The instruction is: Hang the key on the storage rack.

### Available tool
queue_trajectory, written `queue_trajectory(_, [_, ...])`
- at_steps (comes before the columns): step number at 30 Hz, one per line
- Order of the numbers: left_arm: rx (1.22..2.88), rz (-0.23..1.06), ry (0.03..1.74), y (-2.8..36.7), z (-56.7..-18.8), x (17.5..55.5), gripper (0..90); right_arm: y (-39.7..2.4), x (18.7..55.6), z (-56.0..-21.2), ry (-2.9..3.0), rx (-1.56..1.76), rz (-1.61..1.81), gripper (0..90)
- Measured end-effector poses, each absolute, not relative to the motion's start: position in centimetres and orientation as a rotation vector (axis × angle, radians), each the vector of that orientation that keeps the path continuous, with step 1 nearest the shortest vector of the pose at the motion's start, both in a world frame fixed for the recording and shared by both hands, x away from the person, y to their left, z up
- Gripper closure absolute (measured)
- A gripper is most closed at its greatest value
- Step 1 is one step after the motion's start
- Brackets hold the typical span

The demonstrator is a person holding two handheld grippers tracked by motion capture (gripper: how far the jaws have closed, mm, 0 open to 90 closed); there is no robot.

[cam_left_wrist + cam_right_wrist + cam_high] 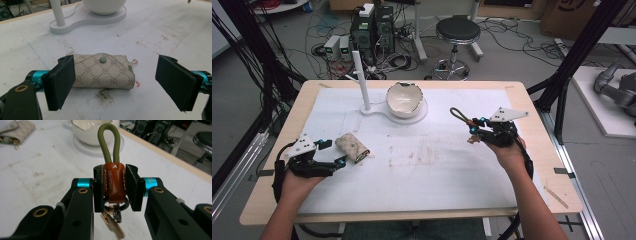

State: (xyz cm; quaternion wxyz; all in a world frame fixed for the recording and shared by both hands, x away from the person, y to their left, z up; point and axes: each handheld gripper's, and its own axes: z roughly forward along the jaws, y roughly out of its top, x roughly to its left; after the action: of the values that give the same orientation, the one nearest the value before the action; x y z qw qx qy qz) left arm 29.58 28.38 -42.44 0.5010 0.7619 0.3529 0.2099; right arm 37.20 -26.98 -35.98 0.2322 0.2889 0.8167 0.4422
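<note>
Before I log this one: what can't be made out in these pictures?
- Key under the keychain, right gripper view: blurred, cut by the bottom edge.
- Keychain in the right gripper, high view: too small for detail.
- Inside of the pouch, left gripper view: flap snapped shut; left end behind a pad of the left gripper.
- Bowl, same view: top cut off by the edge.

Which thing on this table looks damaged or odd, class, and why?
The white bowl on its white stand at the far side has a jagged, uneven rim, like a cracked eggshell. The white table cover also carries brownish smudges near its middle.
</note>
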Motion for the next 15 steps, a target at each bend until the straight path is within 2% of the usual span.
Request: queue_trajectory(15, [1.836,0.509,0.853,28.5,-42.4,29.6,16.4,-20.6,38.7,-30.5,2.232,0.594,1.247,71.2])
